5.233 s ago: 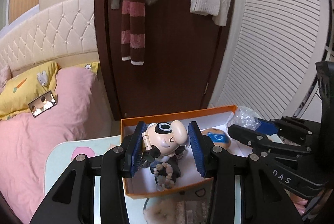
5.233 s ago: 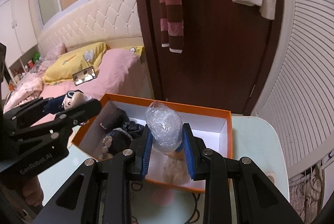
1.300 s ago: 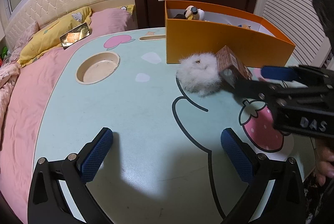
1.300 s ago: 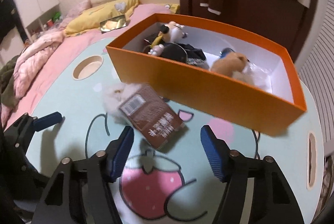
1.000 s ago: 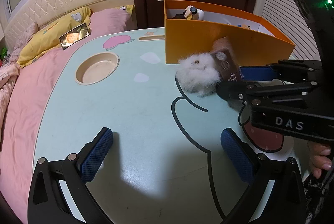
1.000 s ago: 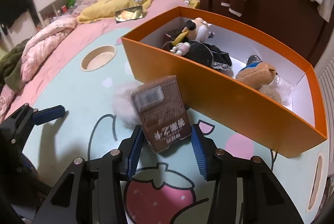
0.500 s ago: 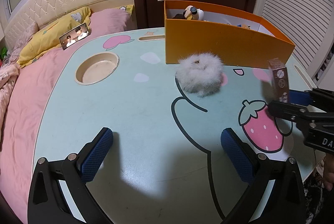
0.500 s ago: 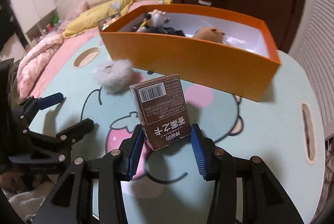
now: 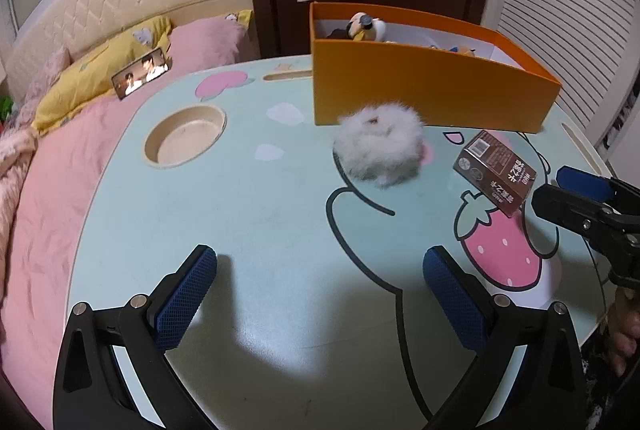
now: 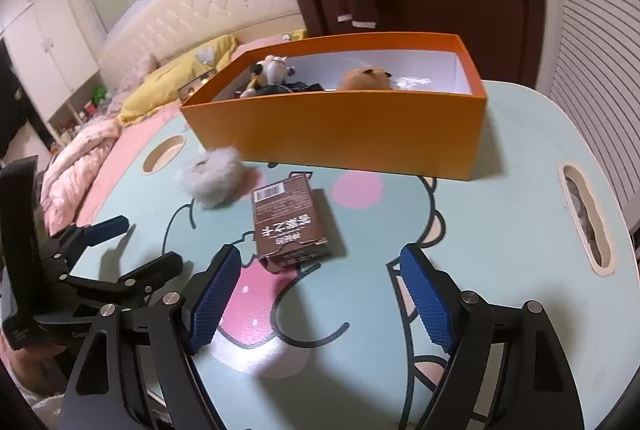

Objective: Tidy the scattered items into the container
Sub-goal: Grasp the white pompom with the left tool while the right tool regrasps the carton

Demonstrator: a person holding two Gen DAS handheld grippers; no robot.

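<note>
At the far left a pink bed is lying alongside the pale blue cartoon table, with a yellow pillow and a lit phone resting on it. On the table, a round recessed cup holder is sitting toward the left side. The left gripper is hovering low over the bare tabletop with its blue-padded jaws spread wide and nothing between them. Moving right, a fluffy white pom-pom is lying on the table just in front of the orange box, close to its wall; whether it is touching cannot be told. The box is standing at the back of the table and is already holding a small figurine, a brown plush toy and some crinkled clear wrap. Right of the pom-pom, a brown carton is lying flat on the table over the strawberry print, outside the box. The right gripper is sitting just behind the carton, its jaws opening, the pads standing clear of the carton on either side and not pressing it. At the right edge a slot is cut through the tabletop.
</note>
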